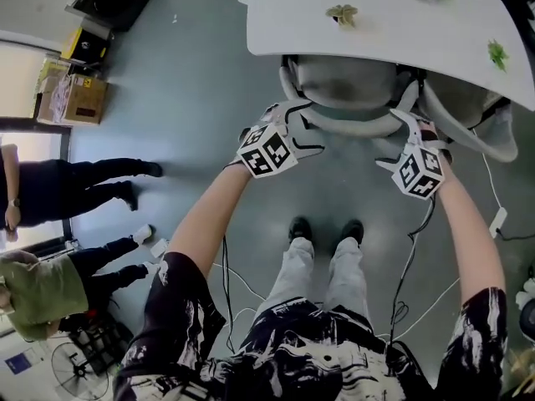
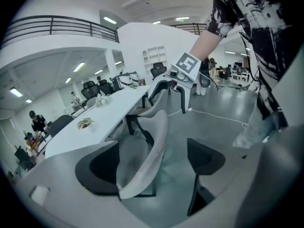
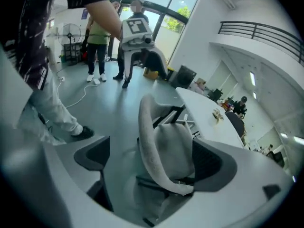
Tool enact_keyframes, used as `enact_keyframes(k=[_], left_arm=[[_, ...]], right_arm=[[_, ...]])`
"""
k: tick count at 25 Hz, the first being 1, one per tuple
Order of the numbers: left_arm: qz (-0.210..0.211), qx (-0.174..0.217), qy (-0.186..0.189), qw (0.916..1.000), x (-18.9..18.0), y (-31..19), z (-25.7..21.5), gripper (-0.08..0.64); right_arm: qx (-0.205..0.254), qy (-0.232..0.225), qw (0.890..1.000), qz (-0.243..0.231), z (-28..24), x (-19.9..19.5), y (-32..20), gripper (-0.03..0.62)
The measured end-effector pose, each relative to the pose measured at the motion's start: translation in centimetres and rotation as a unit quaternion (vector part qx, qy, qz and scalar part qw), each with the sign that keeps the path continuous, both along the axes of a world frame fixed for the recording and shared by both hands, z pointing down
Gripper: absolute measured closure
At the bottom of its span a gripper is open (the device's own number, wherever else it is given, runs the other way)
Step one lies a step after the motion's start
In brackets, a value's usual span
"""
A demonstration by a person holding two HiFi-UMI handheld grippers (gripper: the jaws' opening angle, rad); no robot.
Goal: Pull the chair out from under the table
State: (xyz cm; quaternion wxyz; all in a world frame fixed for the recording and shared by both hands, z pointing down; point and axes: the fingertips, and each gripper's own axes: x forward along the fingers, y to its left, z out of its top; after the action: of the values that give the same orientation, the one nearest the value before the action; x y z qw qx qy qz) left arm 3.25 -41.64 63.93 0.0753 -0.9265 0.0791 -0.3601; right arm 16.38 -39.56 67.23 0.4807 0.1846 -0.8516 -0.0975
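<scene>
The left gripper (image 1: 292, 117) is open, its jaws spread wide around the curved back of the chair (image 1: 349, 98). In the left gripper view the back's rim (image 2: 153, 144) stands upright between the two jaws. It sits close against the pad at that view's left and is clear of the other pad. Whether it touches the near pad cannot be told.

The right gripper (image 1: 411, 125) is open too. In the right gripper view the same rim runs between its jaws, near the pad at that view's right and well apart from the other.

The chair stands just ahead of both grippers, with its seat tucked under the counter (image 1: 376, 36). Only the back sticks out toward the person, and one gripper is at each end of it.

Beyond the grippers, a small tan thing (image 1: 342, 12) and a green thing (image 1: 498, 54) lie on the counter. A second chair (image 1: 481, 128) stands just to the right of the right gripper. A cable (image 1: 415, 249) hangs below the right gripper. Well to the left of the left gripper are a box (image 1: 71, 98) and the legs (image 1: 92, 182) of people standing.
</scene>
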Motion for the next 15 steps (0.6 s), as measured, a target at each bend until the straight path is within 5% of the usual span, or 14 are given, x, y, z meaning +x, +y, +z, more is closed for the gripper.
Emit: enact_keyframes(k=[8,10,11,12,13,15], left_arm=[[0.057,-0.001,-0.079,0.9953,1.1,-1.7,9.8,0.117],[0.064,0.007,-0.099,0.9930,1.1,-2.4,11.5,0.126],[0.068,0.015,-0.109,0.9916,1.1,-2.8,12.1,0.159],[0.073,0.030,-0.121,0.9895,1.2,-3.3,12.5,0.233],[0.081,0.047,-0.136,0.9862,1.3,-3.8,12.9,0.337],[0.112,0.078,-0.168,0.9762,1.4,-4.3,13.4,0.402]], right_arm=[[-0.012,0.095,0.992,-0.081,9.4,0.0,-2.7,0.074],[0.013,0.116,0.987,-0.109,10.4,-0.2,-3.1,0.207],[0.027,0.128,0.983,-0.129,10.9,-0.3,-3.2,0.381],[0.035,0.138,0.978,-0.151,11.3,-0.3,-3.0,0.463],[0.036,0.145,0.974,-0.171,11.7,-0.3,-2.8,0.492],[0.026,0.152,0.969,-0.193,12.1,-0.3,-2.6,0.523]])
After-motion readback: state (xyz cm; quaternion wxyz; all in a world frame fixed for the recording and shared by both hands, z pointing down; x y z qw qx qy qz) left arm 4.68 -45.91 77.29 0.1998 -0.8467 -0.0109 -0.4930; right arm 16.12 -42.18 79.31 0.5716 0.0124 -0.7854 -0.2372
